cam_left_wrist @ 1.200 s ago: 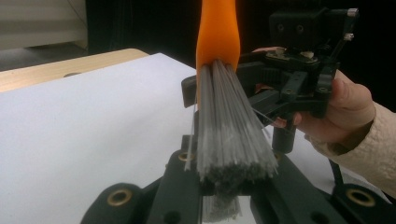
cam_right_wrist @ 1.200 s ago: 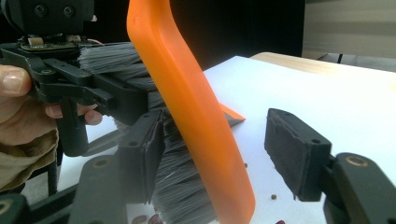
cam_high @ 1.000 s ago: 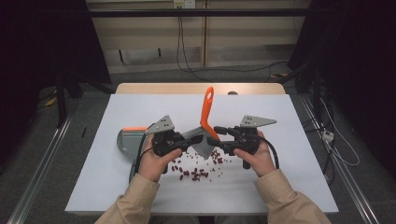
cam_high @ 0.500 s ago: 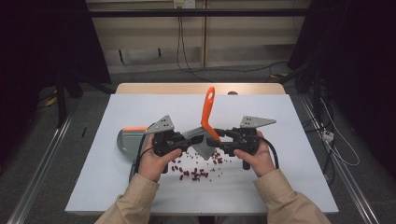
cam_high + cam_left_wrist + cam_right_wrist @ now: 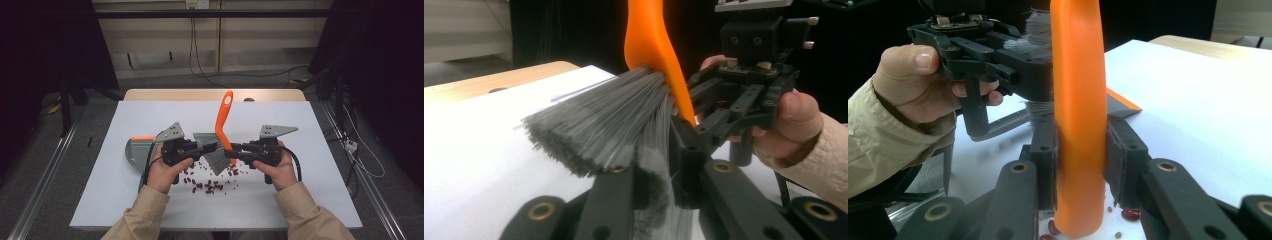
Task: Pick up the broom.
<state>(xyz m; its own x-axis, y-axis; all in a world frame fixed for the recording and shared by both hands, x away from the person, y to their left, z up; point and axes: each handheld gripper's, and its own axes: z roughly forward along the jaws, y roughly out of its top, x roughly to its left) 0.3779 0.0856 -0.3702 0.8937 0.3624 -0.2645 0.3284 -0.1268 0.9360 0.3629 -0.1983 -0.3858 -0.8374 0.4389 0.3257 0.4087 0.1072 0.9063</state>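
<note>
A hand brush stands over the white table, its orange handle (image 5: 224, 120) pointing up and its grey bristles (image 5: 216, 160) down. My left gripper (image 5: 205, 150) comes in from the left. Its pads pinch the bristles (image 5: 594, 125), and the jaws have just been opening slightly with the bristles still between them. My right gripper (image 5: 236, 151) comes in from the right and has just been closing on the handle (image 5: 1078, 75), which its pads (image 5: 1120, 160) now clamp low down. Small red beans (image 5: 210, 184) lie scattered under the brush.
A grey dustpan (image 5: 136, 150) with an orange edge lies on the table behind my left hand. The white table (image 5: 310, 190) ends at a wooden strip at the back. Loose beans (image 5: 1130, 214) lie by the right jaws.
Both hands have stayed in place with the brush between them. The right gripper's jaws have drawn in around the orange handle.
</note>
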